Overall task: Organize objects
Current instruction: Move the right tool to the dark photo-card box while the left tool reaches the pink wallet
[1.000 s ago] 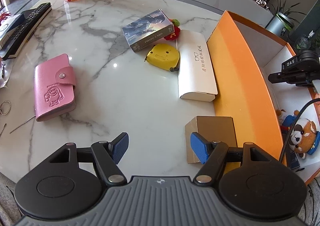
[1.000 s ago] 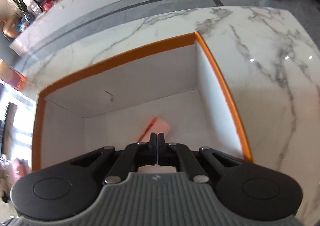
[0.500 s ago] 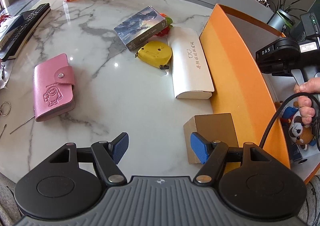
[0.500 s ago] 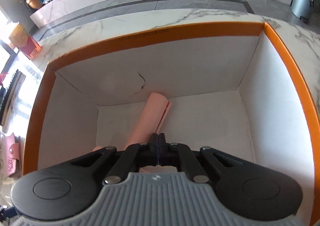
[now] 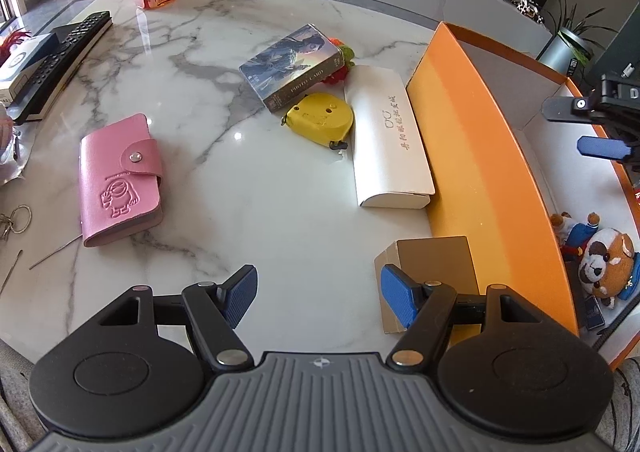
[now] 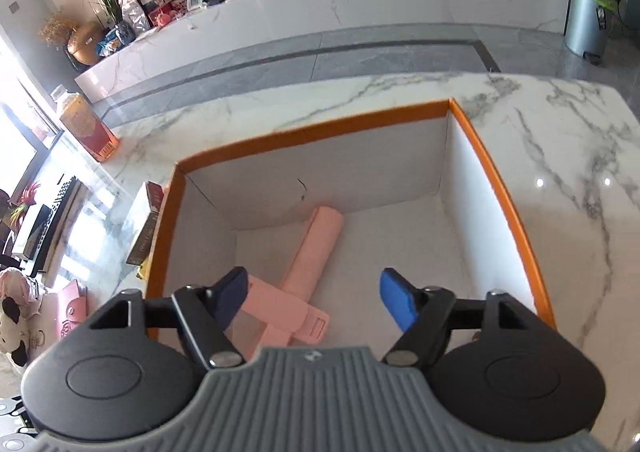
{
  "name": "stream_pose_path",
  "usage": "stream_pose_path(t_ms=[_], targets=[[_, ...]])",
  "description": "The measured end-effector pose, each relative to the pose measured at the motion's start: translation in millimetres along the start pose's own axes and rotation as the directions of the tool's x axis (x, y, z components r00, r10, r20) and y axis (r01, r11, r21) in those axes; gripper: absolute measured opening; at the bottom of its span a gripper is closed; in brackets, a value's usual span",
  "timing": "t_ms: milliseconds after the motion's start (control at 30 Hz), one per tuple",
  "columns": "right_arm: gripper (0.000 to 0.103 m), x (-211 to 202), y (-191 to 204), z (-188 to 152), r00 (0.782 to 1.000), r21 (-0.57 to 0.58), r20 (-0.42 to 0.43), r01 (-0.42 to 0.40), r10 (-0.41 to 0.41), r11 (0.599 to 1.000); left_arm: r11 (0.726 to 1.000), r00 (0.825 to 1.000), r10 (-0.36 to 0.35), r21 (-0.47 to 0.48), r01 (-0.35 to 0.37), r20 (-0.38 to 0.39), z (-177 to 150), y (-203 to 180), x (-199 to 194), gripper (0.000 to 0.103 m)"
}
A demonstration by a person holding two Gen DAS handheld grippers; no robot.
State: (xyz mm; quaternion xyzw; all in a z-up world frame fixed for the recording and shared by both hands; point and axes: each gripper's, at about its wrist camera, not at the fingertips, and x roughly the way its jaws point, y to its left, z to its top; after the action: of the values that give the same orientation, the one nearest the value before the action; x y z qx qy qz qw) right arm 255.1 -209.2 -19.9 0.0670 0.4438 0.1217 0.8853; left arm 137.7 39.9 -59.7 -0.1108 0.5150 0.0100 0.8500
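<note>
right gripper (image 6: 316, 302) jaws just opened | pink item (image 6: 308, 264) below, seemingly untouched, in box (image 6: 500, 188)

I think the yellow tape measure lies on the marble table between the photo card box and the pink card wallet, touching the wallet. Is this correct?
Not quite. In the left wrist view the yellow tape measure lies on the marble table between the photo card box and the white glasses case, against that case. The pink card wallet lies apart, far to the left.

Orange box (image 6: 500, 188) (white inside), pink wallet (image 5: 120, 176).
</note>
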Motion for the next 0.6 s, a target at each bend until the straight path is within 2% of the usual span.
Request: stream_pose_path(t_ms=[67, 200, 300, 433, 533, 600], targets=[[0.089, -12, 16, 1, 0.999, -0.017, 0.011, -0.046, 0.046, 0.999, 1.000, 1.000, 0.013, -0.007, -0.013, 0.012, 1, 4, -4, 0.081], [0.093, -19, 56, 5, 0.983, -0.100, -0.026, -0.182, 0.180, 0.978, 0.997, 0.997, 0.064, -0.035, -0.062, 0.042, 5, 19, -14, 0.081], [0.095, -18, 90, 4, 0.973, -0.178, -0.040, -0.230, 0.227, 0.957, 0.994, 0.994, 0.092, -0.060, -0.088, 0.066, 7, 32, -22, 0.081], [0.096, 6, 125, 13, 0.963, -0.205, -0.087, -0.268, 0.255, 0.941, 0.989, 0.988, 0.129, -0.079, -0.123, 0.087, 5, 47, -28, 0.081], [0.096, 37, 151, 26, 0.965, -0.180, -0.163, -0.233, 0.205, 0.956, 0.980, 0.977, 0.193, -0.076, -0.186, 0.096, 3, 52, -24, 0.081], [0.096, 67, 165, 33, 0.956, -0.140, -0.236, -0.211, 0.175, 0.967, 0.974, 0.972, 0.221, -0.075, -0.215, 0.082, 4, 54, -20, 0.081]])
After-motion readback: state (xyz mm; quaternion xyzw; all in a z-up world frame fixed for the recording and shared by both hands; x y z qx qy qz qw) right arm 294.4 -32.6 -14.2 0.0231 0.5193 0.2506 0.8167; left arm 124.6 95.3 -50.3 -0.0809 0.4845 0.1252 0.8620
